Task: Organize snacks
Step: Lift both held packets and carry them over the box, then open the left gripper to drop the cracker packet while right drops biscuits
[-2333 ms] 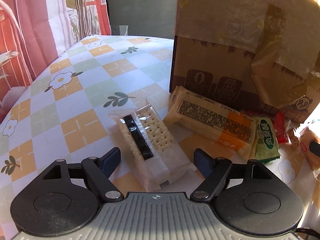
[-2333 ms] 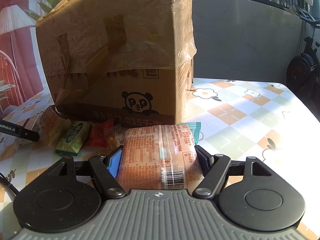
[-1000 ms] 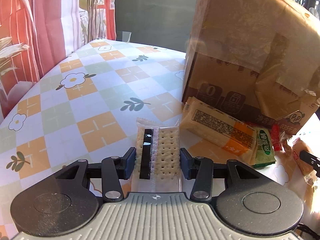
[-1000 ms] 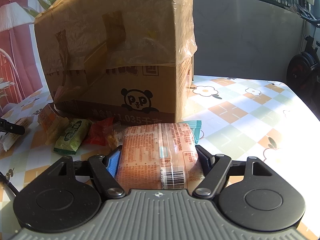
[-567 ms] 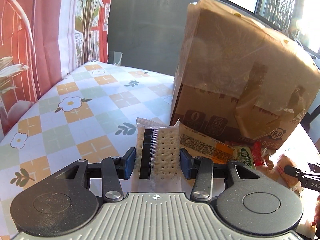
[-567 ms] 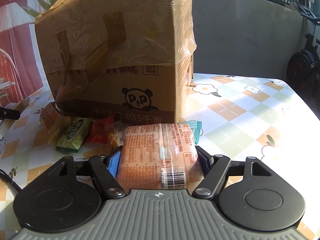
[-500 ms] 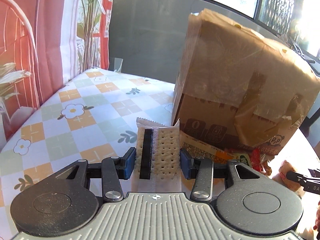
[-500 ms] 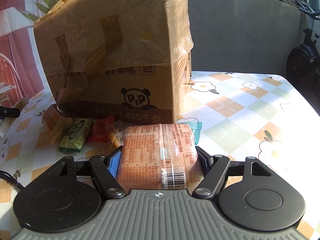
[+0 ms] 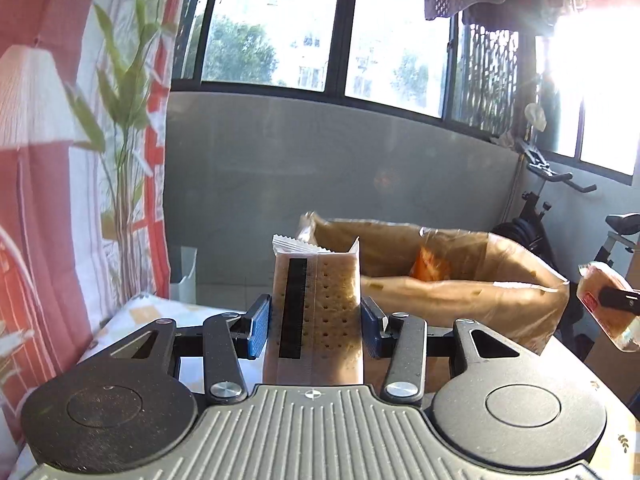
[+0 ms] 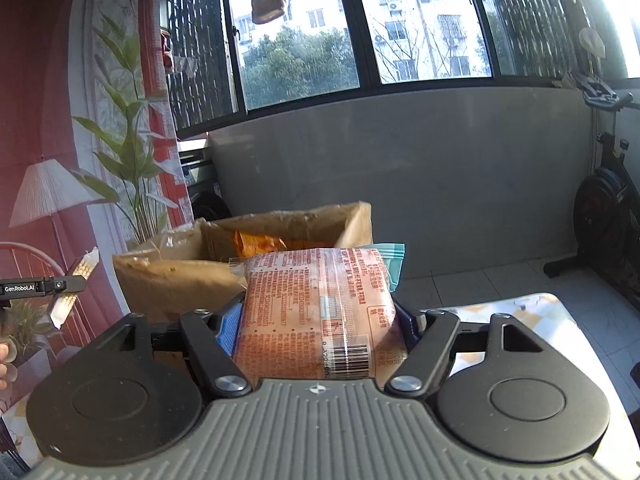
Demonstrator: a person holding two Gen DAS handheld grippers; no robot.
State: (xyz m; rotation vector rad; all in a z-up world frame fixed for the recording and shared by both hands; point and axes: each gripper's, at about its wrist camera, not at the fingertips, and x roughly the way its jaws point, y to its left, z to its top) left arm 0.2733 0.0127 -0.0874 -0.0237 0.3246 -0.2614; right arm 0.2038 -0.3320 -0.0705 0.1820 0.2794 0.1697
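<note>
Blocking much of each view, the gripper bodies hide the near ends of both packets and most of the tabletop. Left gripper point(image 9: 316, 326): jaws narrowed onto a clear-wrapped cracker packet point(image 9: 318, 312), blue pads point(image 9: 258, 326) pressing its two long sides; packet held upright, its crimped top edge standing in front of the open cardboard box point(image 9: 460, 280). Box: brown, film-lined, open at the top, lying beyond both grippers; an orange wrapper point(image 9: 430, 264) shows inside it, its print too blurred to read, and the box floor cannot be seen. Right gripper point(image 10: 320, 320): jaws set wider and closed on an orange bread packet point(image 10: 316, 308) with red print and a barcode facing up; left blue pad point(image 10: 230, 326) partly visible, right pad almost fully covered by the packet. Teal-edged wrapper point(image 10: 394, 260): only a corner shows behind the bread packet, so its kind cannot be told. Floral tablecloth point(image 10: 516, 308): seen only in slivers at the right and left of the grippers. Exercise bike point(image 10: 604, 208): far right, cut off by the frame edge. In the right wrist view the left gripper appears at the far left edge, cracker packet tilted in its fingers. Glare washes out the upper right window point(image 9: 592, 80).
</note>
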